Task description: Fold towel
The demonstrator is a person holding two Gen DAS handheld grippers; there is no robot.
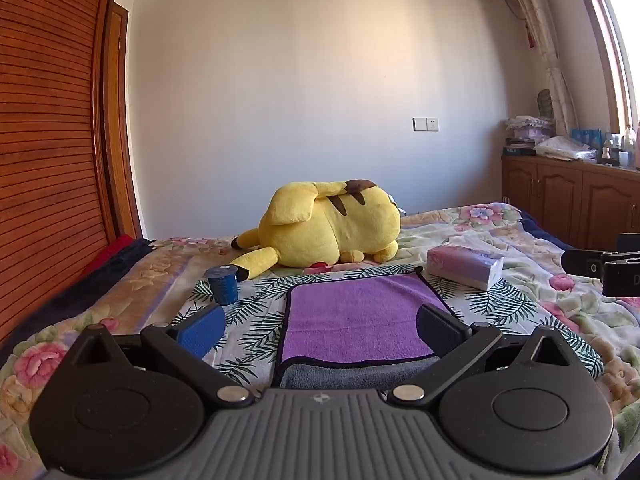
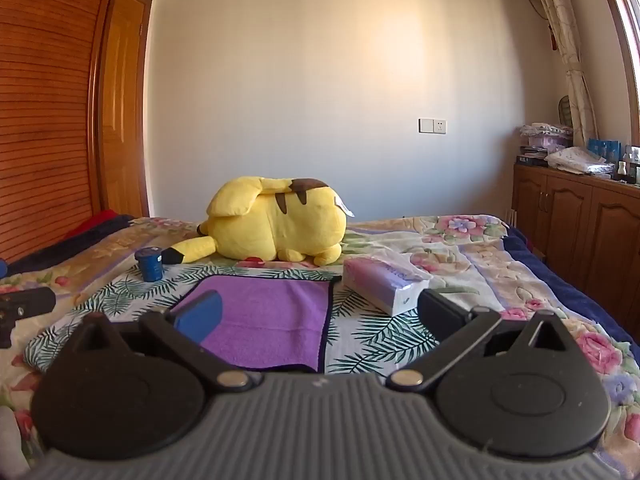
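Towel (image 1: pixel 352 316) lies already folded once on the bed (image 1: pixel 520 300); both hand-held grippers, left (image 1: pixel 320 330) and right (image 2: pixel 320 320), hover released. Next, probably: pinch near corners.

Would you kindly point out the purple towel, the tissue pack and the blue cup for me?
purple towel (image 1: pixel 356 316): left wrist view, middle of its top layer.
tissue pack (image 2: pixel 384 284): right wrist view, its near side.
blue cup (image 1: pixel 224 286): left wrist view, its side wall.
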